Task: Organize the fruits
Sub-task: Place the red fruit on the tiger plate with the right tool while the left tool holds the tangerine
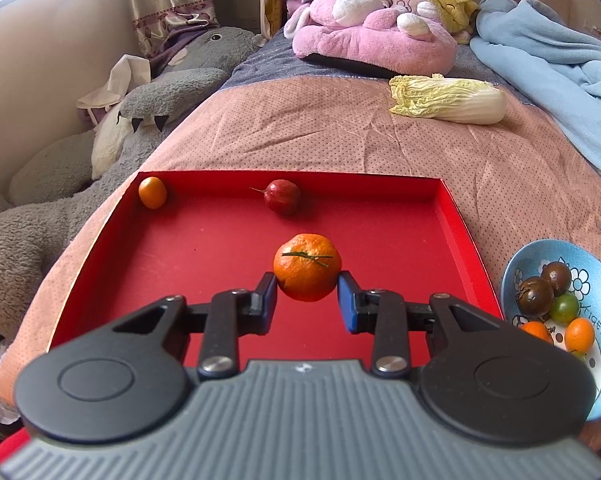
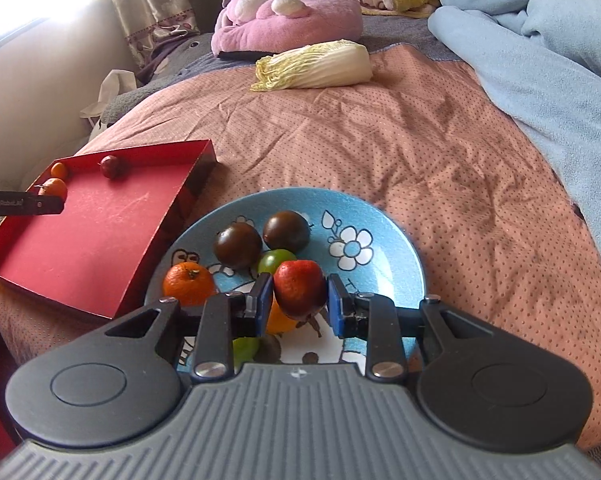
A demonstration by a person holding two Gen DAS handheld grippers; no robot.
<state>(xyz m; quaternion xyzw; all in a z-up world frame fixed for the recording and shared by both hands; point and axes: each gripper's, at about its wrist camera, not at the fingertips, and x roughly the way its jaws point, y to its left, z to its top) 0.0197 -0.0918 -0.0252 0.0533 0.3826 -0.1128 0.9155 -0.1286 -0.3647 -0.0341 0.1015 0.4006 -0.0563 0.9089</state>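
Left wrist: tool point(image 1: 307, 296) grips mandarin point(image 1: 307, 266).

left hand-held gripper point(image 1: 307, 294): grey ribbed housing | two round black discs | black linkage arms, silver screws | blue pads on black fingers point(image 1: 346, 304) || right hand-held gripper point(image 2: 296, 300): same build | blue pads, silver screws

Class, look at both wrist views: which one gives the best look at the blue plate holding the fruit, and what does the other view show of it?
The right wrist view: the blue plate fills the middle, with its flower pattern and fruit visible. The left wrist view shows only part of the plate at the right edge, cut off by the frame.
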